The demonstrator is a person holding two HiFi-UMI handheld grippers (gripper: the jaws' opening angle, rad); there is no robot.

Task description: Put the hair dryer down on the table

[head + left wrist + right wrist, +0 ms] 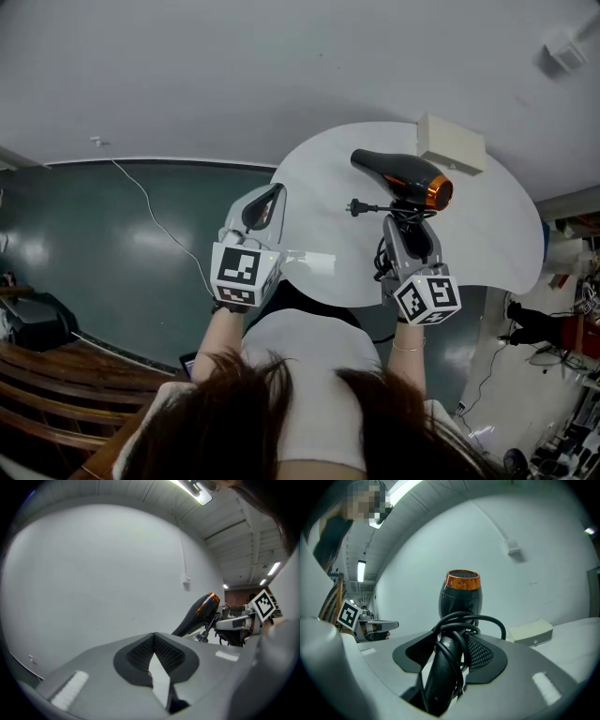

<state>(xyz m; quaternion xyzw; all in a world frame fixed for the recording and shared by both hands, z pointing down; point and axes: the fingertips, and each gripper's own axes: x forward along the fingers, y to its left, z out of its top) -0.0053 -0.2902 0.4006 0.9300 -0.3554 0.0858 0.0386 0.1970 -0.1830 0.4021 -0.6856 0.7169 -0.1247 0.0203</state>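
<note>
- Two tongs are held over a white round desk (314, 183), one in each of the person's hands.
- The right tongs (409, 232) are clamped on the handle of a black hair dryer (401, 176), with both dark pads pressing on its sides.
- The hair dryer's black cord (488, 619) is looped round the handle, and some of the loops sit between the jaws with it.
- The dryer's barrel rises just beyond the right jaw tips, and its orange-ringed end faces back towards them.
- From the head view the dryer lies over the desk top, but I cannot tell whether it touches the surface.
- The cord's plug (355, 207) sticks out just to the left of the right tongs.
- A cream box (452, 142) sits on the desk beyond the dryer and a little to the right of the right tongs.
- The left tongs (265, 204) are together at their tips and hold nothing.
- They are over the desk's edge, well to the left of the dryer.
</note>
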